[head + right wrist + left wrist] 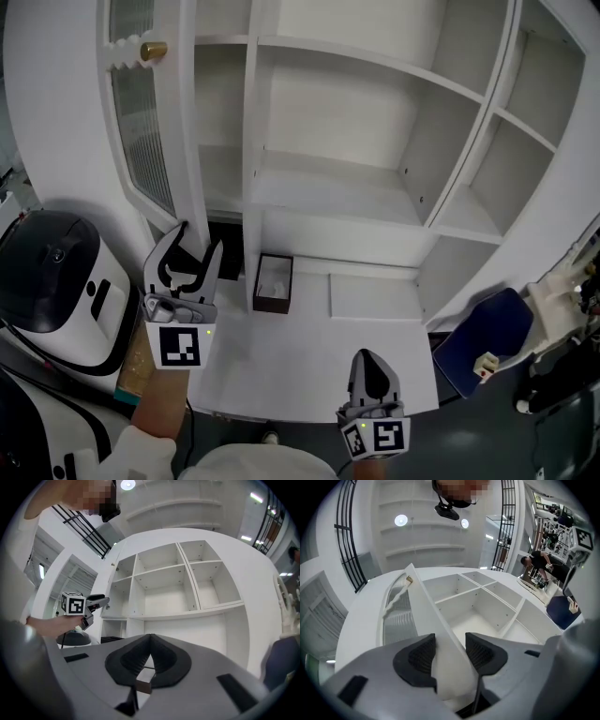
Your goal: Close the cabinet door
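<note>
1. The door [187,122] stands open at the cabinet's [375,187] left side, tall and upright. Low down, its edge sits between the left gripper's [197,240] spread jaws.
2. That gripper is the nearer one and tips up a bit.
3. The right gripper [375,362] hangs by the desk's [309,356] front edge, its jaws pressed together on nothing.

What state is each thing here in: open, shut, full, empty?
Cabinet door: open, swung out to the left.
Upper shelves: bare.
Left gripper: open, the door's edge between its jaws.
Right gripper: shut, holding nothing.
Small dark box: open on top, standing on the white surface below the cabinet.
</note>
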`<state>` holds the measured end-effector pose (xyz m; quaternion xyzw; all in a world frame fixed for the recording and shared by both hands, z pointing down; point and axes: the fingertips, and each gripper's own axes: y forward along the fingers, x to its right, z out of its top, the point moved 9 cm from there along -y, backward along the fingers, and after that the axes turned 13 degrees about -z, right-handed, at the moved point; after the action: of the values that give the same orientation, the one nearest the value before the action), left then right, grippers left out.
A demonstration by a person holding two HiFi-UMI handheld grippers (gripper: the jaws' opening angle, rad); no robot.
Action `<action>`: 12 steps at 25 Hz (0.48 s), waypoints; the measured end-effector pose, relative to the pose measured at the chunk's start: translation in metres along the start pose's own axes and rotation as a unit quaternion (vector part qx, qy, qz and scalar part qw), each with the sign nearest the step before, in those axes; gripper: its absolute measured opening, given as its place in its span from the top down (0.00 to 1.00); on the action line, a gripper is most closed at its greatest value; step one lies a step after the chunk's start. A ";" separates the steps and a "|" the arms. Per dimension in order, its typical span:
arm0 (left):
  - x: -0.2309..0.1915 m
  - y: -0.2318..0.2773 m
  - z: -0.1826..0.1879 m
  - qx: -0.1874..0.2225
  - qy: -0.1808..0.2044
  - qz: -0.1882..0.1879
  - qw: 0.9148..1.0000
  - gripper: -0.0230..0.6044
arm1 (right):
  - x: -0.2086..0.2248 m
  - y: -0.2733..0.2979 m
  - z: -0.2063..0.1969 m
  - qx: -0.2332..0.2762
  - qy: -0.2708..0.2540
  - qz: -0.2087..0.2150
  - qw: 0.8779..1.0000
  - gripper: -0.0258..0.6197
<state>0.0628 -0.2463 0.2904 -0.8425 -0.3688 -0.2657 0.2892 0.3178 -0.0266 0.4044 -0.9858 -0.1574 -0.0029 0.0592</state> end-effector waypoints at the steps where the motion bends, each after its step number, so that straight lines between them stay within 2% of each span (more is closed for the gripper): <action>1: 0.001 0.007 -0.001 0.001 -0.001 -0.002 1.000 0.67 | 0.002 0.000 -0.001 -0.001 0.001 -0.003 1.000 0.96; 8: 0.003 0.053 -0.008 -0.029 0.013 -0.028 0.999 0.67 | 0.011 0.006 -0.003 -0.007 0.009 -0.011 1.000 0.96; 12: 0.008 0.064 -0.022 -0.011 0.017 -0.030 0.999 0.67 | 0.005 0.008 -0.006 -0.003 0.012 -0.006 1.000 0.96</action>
<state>0.1118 -0.2942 0.2922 -0.8294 -0.3860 -0.2932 0.2778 0.3250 -0.0329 0.4093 -0.9848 -0.1627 -0.0153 0.0581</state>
